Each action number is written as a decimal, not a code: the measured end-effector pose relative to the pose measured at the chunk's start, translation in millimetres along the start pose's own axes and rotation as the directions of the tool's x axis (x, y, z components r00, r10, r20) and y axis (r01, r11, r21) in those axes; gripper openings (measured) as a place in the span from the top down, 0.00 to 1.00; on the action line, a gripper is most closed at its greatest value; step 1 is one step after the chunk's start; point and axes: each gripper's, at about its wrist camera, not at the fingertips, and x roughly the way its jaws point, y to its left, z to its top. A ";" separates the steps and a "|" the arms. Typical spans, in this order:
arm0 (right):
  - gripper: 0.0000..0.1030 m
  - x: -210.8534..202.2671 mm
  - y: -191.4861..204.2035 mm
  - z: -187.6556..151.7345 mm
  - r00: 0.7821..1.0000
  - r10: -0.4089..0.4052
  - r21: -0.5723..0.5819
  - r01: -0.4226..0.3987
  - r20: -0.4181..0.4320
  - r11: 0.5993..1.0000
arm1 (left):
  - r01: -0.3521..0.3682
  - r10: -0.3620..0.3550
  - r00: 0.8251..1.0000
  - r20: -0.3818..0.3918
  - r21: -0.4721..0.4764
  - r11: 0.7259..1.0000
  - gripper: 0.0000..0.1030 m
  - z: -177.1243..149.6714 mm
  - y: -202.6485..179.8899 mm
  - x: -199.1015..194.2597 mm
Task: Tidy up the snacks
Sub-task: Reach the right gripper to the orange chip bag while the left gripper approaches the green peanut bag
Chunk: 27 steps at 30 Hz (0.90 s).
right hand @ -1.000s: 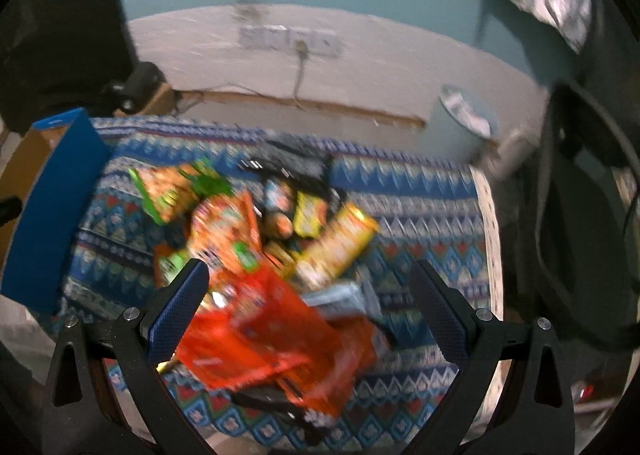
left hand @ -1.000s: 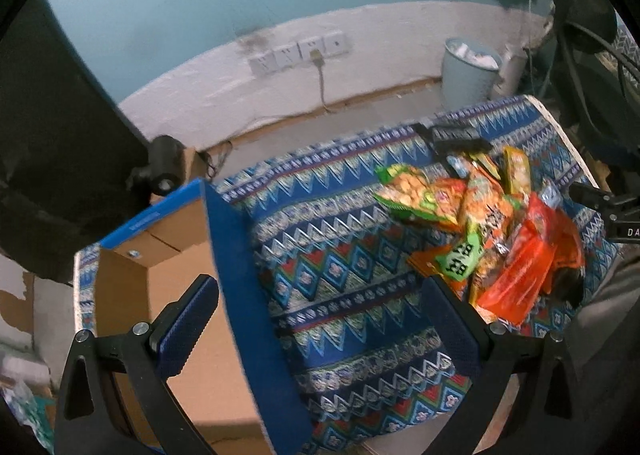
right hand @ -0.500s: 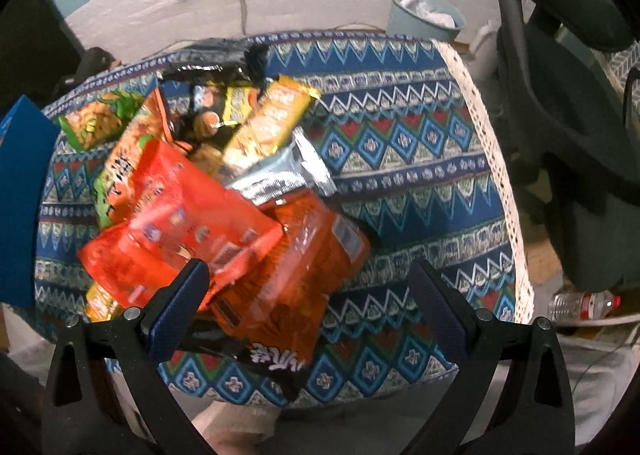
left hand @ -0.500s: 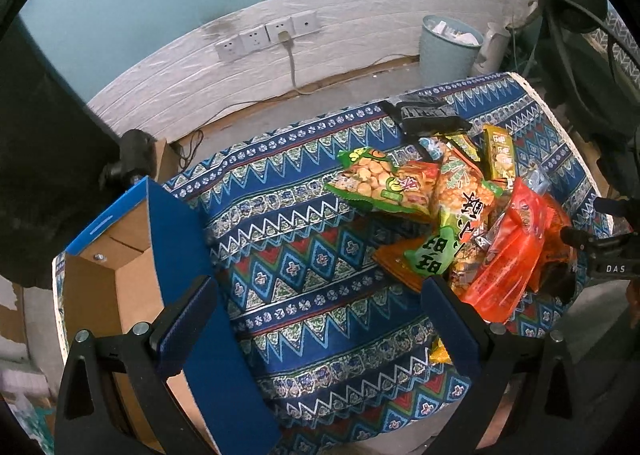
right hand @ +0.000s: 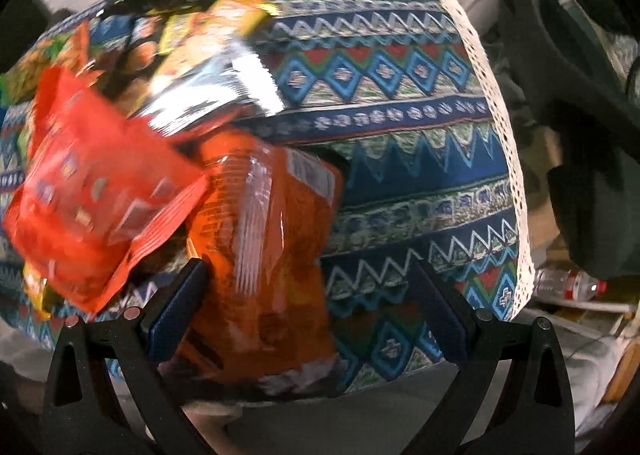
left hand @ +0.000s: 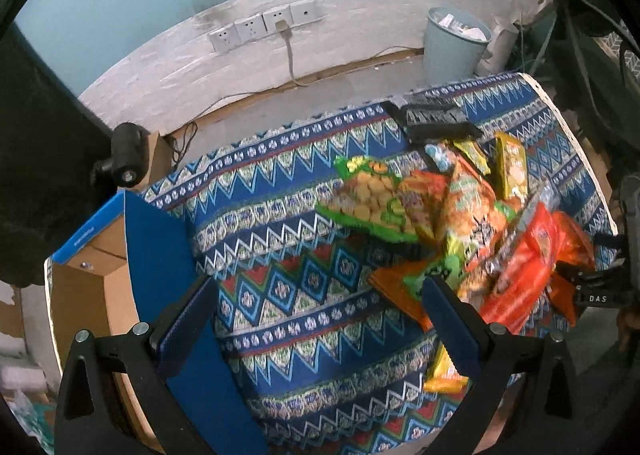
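Right gripper (right hand: 304,307) is wide apart and low over the near edge of the snack pile (left hand: 460,223), with the orange bag (right hand: 260,255) sitting between its jaws. The left finger (right hand: 176,311) looks about level with the bag's left edge; I can't tell if it's touching. The right finger is well clear on the other side, over bare tablecloth (right hand: 400,175). So nothing is gripped yet, I'd say it's lining up the first pick.

To do this bit well: the bag is puffy and crinkly, so I'd come in along its near end and pinch a flat bit or the seam instead of squeezing the fat middle, which would probably just slip. The red bag (right hand: 92,191) overlaps the orange one's left side, so a straight lift could drag it along. Peeling the orange bag away to the right first seems safer. The right view is pretty smeared, so the exact contact is a guess.

Left gripper (left hand: 320,319) is also wide apart and holds nothing. It hangs above the cloth between the pile and the box (left hand: 100,295), left finger over the box's blue flap (left hand: 160,255), pointing roughly at the far wall. The box sits open at the left end of the table, well apart from the pile, and I'd guess that's where the snacks go. In the left view the right gripper shows at the pile's right edge.
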 end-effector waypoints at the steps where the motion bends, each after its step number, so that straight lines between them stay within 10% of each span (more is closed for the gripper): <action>1: 0.05 1.8 -3.3 1.4 1.000 0.016 0.017 -0.016 -0.003 1.000 | 0.006 -0.006 1.000 0.000 -0.001 1.000 0.01 5.0 -0.6 1.7; 9: 0.07 27.7 -7.6 5.9 0.998 0.047 0.011 -0.047 -0.049 0.999 | 0.038 -0.038 0.999 -0.018 0.004 0.999 0.01 31.7 -14.6 19.4; 16: 0.35 38.3 -14.0 -4.4 0.996 0.074 0.004 -0.074 -0.044 0.997 | 0.041 -0.039 0.998 -0.052 0.033 0.999 0.01 52.8 -30.0 48.6; 27: 0.38 20.9 -40.2 3.3 0.998 0.003 0.051 -0.006 0.055 0.999 | 0.035 -0.027 0.990 -0.140 0.055 0.998 0.01 60.6 -33.5 98.1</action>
